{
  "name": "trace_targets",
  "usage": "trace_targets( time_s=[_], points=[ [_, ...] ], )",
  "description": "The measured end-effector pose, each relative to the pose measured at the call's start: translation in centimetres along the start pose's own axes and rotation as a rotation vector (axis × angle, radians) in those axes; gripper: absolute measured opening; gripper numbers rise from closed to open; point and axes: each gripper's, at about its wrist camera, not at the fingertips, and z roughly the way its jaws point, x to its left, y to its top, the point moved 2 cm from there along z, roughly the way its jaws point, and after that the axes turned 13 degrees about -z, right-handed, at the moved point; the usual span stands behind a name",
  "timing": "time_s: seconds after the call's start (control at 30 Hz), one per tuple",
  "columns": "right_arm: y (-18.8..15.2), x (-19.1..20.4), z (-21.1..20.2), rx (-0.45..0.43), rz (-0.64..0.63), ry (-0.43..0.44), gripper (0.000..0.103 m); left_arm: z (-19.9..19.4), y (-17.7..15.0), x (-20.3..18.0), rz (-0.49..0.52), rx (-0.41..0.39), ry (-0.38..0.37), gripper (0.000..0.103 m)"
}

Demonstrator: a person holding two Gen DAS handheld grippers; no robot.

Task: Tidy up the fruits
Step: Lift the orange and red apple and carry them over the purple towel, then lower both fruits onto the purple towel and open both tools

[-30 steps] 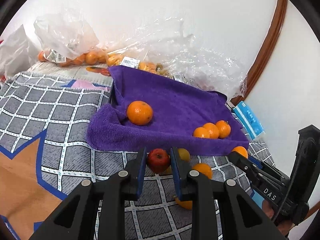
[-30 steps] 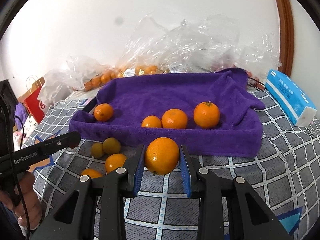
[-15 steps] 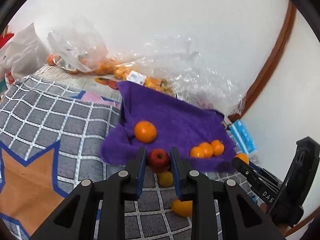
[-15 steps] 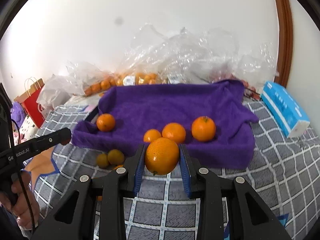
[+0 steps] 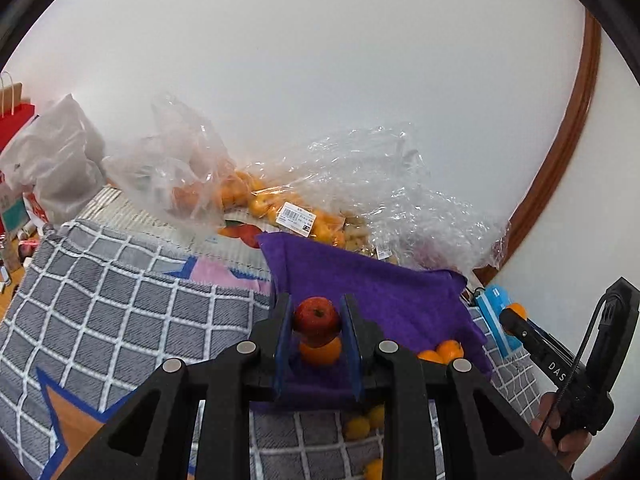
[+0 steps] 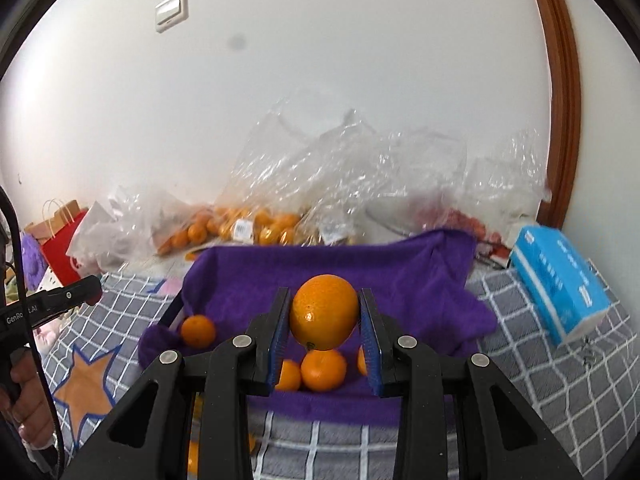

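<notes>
Left gripper (image 5: pixel 317 322) clamps a red apple (image 5: pixel 317 320), right gripper (image 6: pixel 325 322) a large orange (image 6: pixel 324 317); each hides fruit lying on the purple towel (image 6: pixel 420 280) behind.

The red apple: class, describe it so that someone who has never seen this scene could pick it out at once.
Find the purple towel spread on the grey checked blanket. In front of it, the left tongs are shut on the red apple, holding it above the towel. It is the only red fruit not in a bag; the loose fruits around it are all orange or yellow.
</notes>
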Motion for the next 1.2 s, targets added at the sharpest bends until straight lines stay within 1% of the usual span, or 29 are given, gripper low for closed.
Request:
trace_targets(
  time_s=[0.1, 0.27, 0.37, 0.47, 0.63, 0.77, 0.87, 1.03, 1.13, 1.2],
  points=[
    [0.7, -0.8, 0.9, 0.001, -0.002, -0.007, 0.033, 1.2, 0.4, -0.7, -0.008, 0.02, -0.004, 0.023],
    [1.3, -2.4, 2.1, 0.0, 0.011, -0.03, 0.033, 3.9, 1.0, -2.0, -0.04, 0.068, -0.033, 0.023],
    [1.3, -3.1, 2.9, 0.007, 0.017, -0.035, 0.033, 5.5, 1.1, -2.6, -0.041, 0.069, -0.025, 0.023],
    [0.8, -3.5, 4.1, 0.021, 0.012, -0.052, 0.033, 7.0, 0.4, -2.7, -0.046, 0.08, -0.012, 0.023],
    [-1.3, -3.8, 6.9, 0.08, 0.031, -0.042, 0.033, 10.0, -1.0, -2.0, -0.02, 0.114, 0.045, 0.023],
    [-2.0, -3.8, 8.5, 0.113, 0.03, -0.045, 0.033, 11.4, -1.5, -1.4, -0.023, 0.136, 0.052, 0.023],
    [-2.4, -3.8, 9.2, 0.125, 0.033, -0.049, 0.033, 12.0, -2.0, -1.0, -0.035, 0.155, 0.041, 0.023],
    [-3.3, -3.7, 10.3, 0.146, 0.035, -0.051, 0.033, 12.8, -2.8, -0.9, -0.013, 0.172, 0.026, 0.023],
    [-3.9, -3.7, 11.0, 0.172, 0.023, -0.055, 0.033, 12.8, -3.2, -1.1, 0.005, 0.167, 0.017, 0.023],
    [-4.1, -3.7, 11.2, 0.178, 0.023, -0.055, 0.033, 12.7, -3.3, -1.3, 0.011, 0.17, -0.001, 0.023]
  ],
)
